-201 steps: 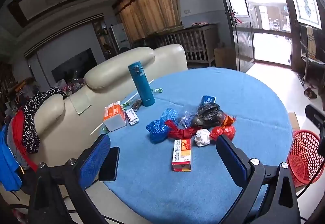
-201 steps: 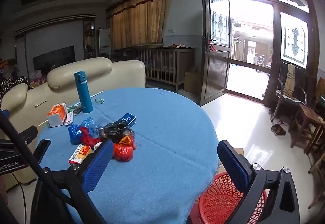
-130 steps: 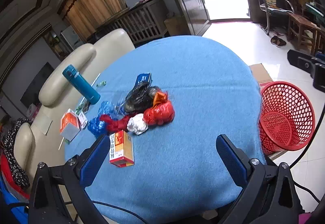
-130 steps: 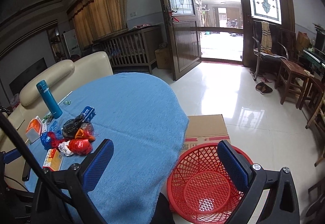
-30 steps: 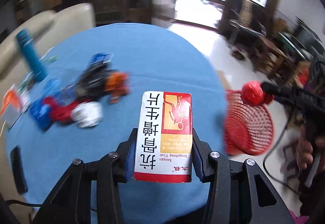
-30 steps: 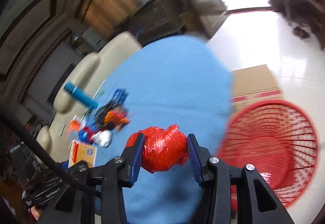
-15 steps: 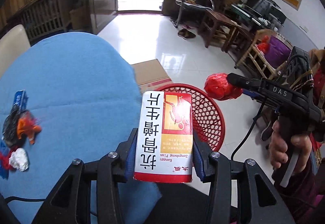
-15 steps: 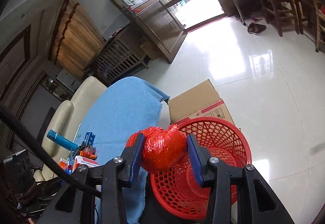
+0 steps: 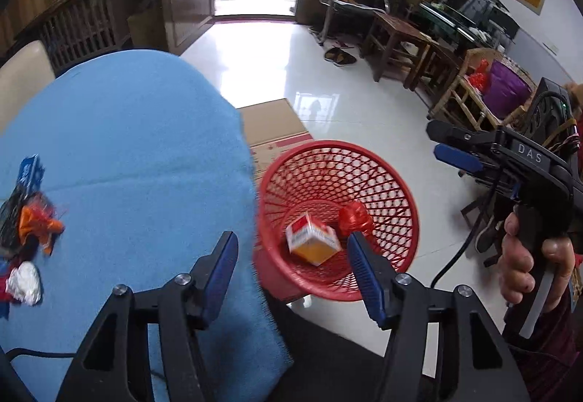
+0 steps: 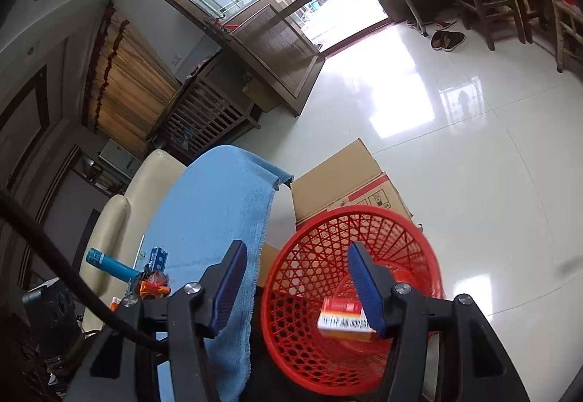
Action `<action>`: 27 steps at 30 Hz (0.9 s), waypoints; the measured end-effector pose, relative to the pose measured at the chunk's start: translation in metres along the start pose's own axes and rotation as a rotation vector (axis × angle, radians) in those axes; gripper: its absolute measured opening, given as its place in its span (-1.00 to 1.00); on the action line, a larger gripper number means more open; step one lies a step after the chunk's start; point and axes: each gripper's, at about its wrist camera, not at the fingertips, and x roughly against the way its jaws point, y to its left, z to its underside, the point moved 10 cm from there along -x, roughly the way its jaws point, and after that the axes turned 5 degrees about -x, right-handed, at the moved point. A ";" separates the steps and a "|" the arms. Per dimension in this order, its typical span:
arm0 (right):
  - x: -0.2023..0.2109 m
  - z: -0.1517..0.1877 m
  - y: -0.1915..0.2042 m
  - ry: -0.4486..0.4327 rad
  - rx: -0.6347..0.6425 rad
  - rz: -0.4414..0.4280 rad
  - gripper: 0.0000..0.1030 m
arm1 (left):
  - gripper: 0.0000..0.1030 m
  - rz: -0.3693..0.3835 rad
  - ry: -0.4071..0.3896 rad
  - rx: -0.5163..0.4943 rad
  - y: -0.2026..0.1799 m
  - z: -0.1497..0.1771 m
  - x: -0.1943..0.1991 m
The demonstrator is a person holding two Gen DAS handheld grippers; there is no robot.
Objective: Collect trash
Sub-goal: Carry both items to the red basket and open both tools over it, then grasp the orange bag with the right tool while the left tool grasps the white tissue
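Observation:
The red mesh basket stands on the floor beside the blue-clothed table. Inside it lie the red-and-yellow carton and the red foil ball. My left gripper hovers above the basket's near rim, its jaws opening with nothing between them. My right gripper is over the basket too, jaws opening and empty; the carton shows below it. In the left wrist view the right gripper is held by a hand at the right. Leftover trash lies on the table's left.
A flattened cardboard box lies on the shiny floor behind the basket. A white wad and a blue packet sit among the table trash. A teal bottle stands near a cream sofa. Wooden stools and shoes are at the far right.
Both grippers have let go: the carton left my left jaws and the red ball left my right jaws, and both now lie in the basket. Both pairs of jaws stand wider.

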 end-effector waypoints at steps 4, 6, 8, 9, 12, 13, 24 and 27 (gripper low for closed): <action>-0.011 0.013 0.018 0.032 0.042 0.005 0.20 | 0.23 -0.039 -0.023 0.066 0.034 0.020 0.017; -0.018 0.019 0.029 0.052 0.059 0.003 0.19 | 0.23 -0.069 -0.038 0.101 0.053 0.033 0.028; -0.025 0.028 0.041 0.075 0.082 0.001 0.19 | 0.23 -0.104 -0.059 0.148 0.077 0.048 0.041; -0.030 0.033 0.048 0.089 0.098 -0.001 0.19 | 0.23 -0.120 -0.067 0.173 0.088 0.053 0.047; -0.047 0.054 0.078 0.138 0.161 -0.010 0.19 | 0.23 -0.177 -0.085 0.263 0.126 0.072 0.063; -0.054 0.060 0.089 0.154 0.185 -0.014 0.19 | 0.24 -0.203 -0.091 0.292 0.141 0.080 0.069; -0.135 0.146 0.234 0.307 0.497 -0.126 0.20 | 0.24 -0.395 -0.131 0.567 0.268 0.158 0.113; -0.159 0.164 0.266 0.324 0.571 -0.152 0.27 | 0.24 -0.405 -0.145 0.611 0.287 0.165 0.119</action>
